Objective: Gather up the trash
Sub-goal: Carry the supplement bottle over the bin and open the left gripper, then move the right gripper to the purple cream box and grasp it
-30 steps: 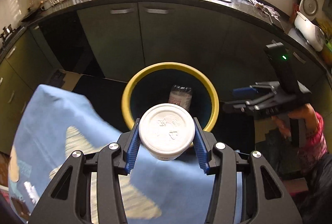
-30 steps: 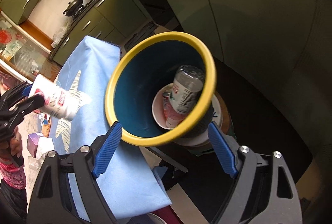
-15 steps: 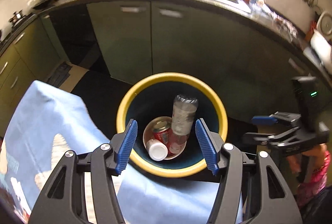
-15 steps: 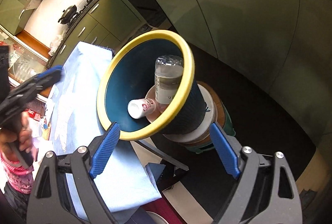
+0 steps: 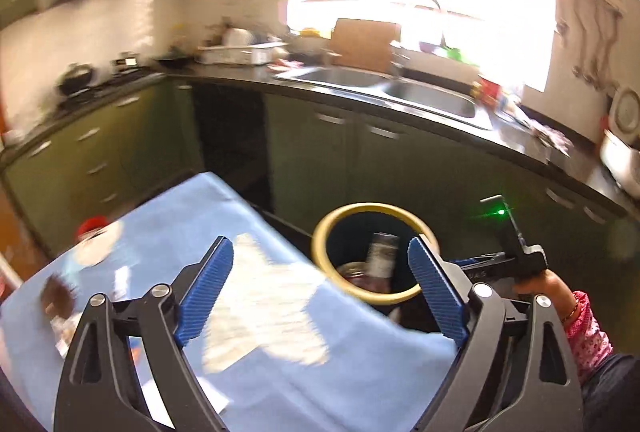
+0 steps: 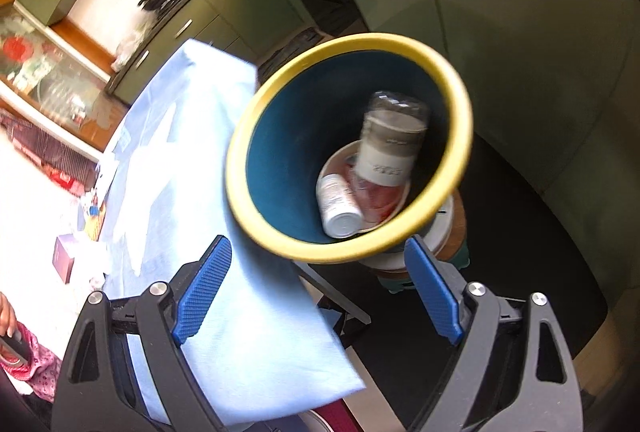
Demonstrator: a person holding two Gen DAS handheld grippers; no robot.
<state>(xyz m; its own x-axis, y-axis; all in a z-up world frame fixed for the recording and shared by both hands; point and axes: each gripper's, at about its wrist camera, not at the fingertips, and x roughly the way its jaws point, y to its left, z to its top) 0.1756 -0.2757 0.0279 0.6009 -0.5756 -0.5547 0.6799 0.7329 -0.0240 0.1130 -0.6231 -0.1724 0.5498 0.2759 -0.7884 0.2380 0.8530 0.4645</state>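
A dark blue bin with a yellow rim (image 6: 456, 120) (image 5: 324, 232) stands beside the table's blue cloth (image 5: 280, 352) (image 6: 192, 168). Inside it lie a clear bottle with a pale label (image 6: 394, 140), a small white bottle (image 6: 338, 200), a red can and a paper bowl (image 6: 400, 198). My left gripper (image 5: 320, 286) hangs over the cloth's corner, jaws opening with nothing between them. My right gripper (image 6: 318, 290) is open and empty, just short of the bin's near rim. More litter lies blurred at the cloth's left: a red-capped item (image 5: 91, 226) and a brown scrap (image 5: 56, 296).
Green cabinets (image 5: 332, 160) and a black counter with a steel sink (image 5: 400, 92) run behind the bin. A hand in a pink sleeve (image 5: 580, 316) holds the right gripper's handle. The bin sits on a stool (image 6: 452, 236) over dark floor. A purple box (image 6: 64, 258) lies far left.
My left gripper let the small white bottle drop into the bin, opened wide, then pulled back and up over the cloth. The right gripper stayed open, drifting slightly by the bin.
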